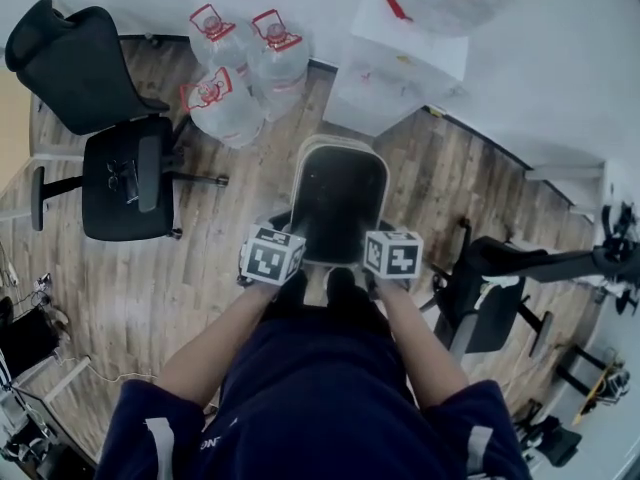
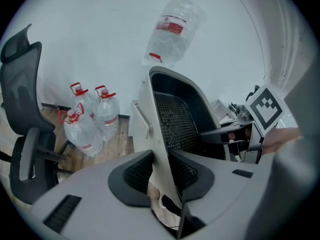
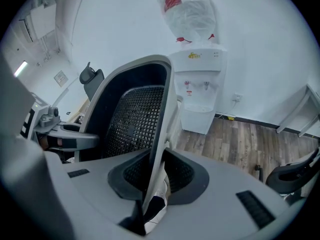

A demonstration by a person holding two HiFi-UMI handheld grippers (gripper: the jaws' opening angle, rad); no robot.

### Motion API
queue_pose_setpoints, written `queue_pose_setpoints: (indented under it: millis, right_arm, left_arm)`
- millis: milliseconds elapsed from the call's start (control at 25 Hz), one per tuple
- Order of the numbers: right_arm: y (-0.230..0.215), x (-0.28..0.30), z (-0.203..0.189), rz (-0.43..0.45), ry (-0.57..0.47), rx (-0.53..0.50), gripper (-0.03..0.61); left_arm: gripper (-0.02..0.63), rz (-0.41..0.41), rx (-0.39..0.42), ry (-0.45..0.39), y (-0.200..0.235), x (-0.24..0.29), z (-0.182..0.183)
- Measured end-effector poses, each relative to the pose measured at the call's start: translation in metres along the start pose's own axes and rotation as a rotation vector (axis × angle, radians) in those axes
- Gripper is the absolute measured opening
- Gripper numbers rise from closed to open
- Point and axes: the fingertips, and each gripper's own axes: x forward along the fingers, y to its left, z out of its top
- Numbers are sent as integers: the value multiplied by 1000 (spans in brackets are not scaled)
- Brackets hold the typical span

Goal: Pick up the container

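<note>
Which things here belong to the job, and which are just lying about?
Job: container; left claw and right claw, each shut on its rim.
Lying about: water jugs; water dispenser; office chair.

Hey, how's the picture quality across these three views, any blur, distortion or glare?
Head view: soft overall, smeared toward the top edge, container interior nearly black. Left gripper view: circular fisheye frame with black corners, left tongs soft up close, water jugs clearer. Right gripper view: same round frame, water dispenser warped by the lens, flat even light, no hard glare.
</note>
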Motion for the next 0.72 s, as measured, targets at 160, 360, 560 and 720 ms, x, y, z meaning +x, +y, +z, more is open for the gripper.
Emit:
queue_pose_setpoints:
  millis: [160,360,560,720]
  right_arm:
    - [7,-10,-2,-8,-14,0,77]
    - [14,-12,-1,-16,-28,14,75]
    - [19,-13,2,-26,-46,17,72]
    - [21,-14,3,-31,-54,18,72]
  left_arm:
    - [117,-16,3,-18,-3,-11,-1]
    - [117,-27,14,-47,0,-18,7]
    - [117,-28,15,-55,5,-22,5]
    - [117,-30,15,-63,5,-24,6]
